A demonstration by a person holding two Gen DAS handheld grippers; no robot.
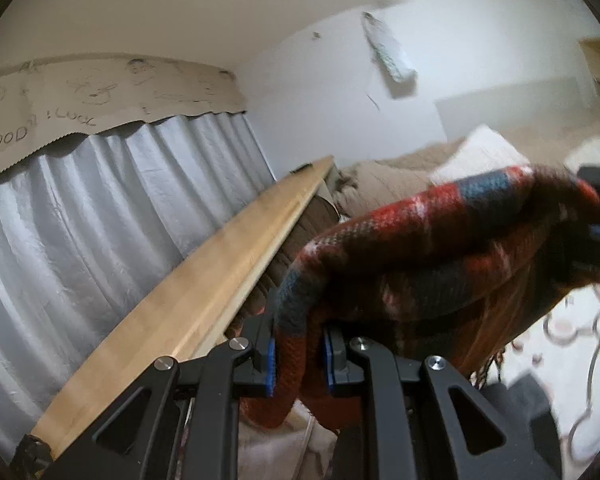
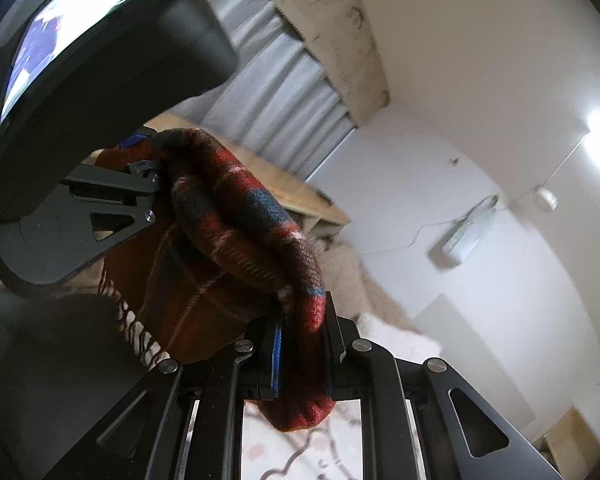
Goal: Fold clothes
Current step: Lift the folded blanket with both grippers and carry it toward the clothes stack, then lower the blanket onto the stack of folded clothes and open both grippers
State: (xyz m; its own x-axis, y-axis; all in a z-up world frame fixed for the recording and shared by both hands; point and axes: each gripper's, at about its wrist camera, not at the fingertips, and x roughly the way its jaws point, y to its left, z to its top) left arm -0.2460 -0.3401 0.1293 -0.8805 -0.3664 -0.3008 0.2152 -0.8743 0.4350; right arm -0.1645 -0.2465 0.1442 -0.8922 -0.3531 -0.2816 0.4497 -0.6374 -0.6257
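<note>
Between both pinching tongs (image 1: pixel 299 354) (image 2: pixel 303 354) sags plaid scarf (image 1: pixel 420 248); right view alone shows fringe (image 2: pixel 140 332).

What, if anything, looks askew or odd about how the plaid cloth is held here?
Nothing looks damaged. The plaid cloth is bunched into a thick roll between the left gripper and right gripper, not spread flat, with its fringed edge dangling below. Both grippers are shut on it.
</note>
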